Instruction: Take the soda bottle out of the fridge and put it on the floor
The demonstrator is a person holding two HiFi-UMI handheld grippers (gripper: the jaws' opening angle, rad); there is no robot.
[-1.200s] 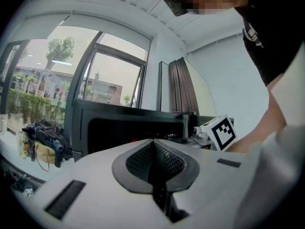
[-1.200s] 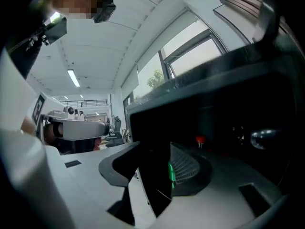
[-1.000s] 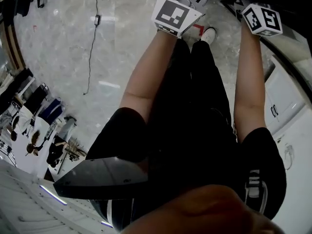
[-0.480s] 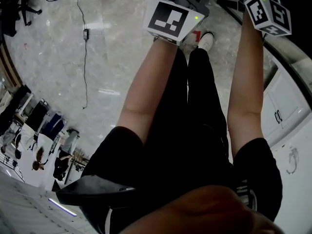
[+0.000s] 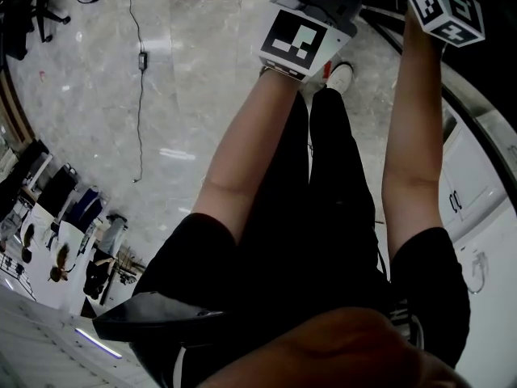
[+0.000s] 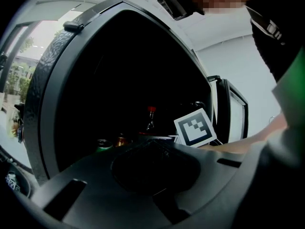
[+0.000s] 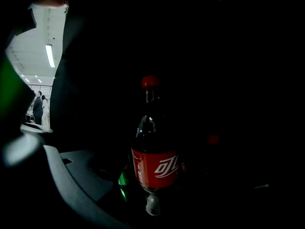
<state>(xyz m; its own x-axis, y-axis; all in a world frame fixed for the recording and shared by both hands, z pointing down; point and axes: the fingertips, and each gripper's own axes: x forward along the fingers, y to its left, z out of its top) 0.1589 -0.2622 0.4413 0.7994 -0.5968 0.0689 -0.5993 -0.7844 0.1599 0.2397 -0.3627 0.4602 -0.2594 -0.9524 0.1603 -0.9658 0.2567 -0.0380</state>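
Head view: my left tongs (image 5: 303, 43) and right tongs (image 5: 446, 6) reach out over the glossy marble floor (image 5: 186, 71).

Left gripper view: I cannot tell the left tongs' grip. The dark, red-capped plastic soda bottle (image 6: 150, 120) stands far inside the black fridge (image 6: 52, 80).

Right gripper view: the right tongs are released and have just been widening. The bottle stands upright straight ahead, ungrasped.

soda bottle (image 7: 153, 142): upright in fridge (image 6: 45, 89) | cans (image 6: 102, 144): left of it (left gripper view)

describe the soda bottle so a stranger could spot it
Look inside the dark open fridge. The soda bottle stands upright there, filled with dark cola. Its red cap and red label with white script set it apart from the low green can beside it.
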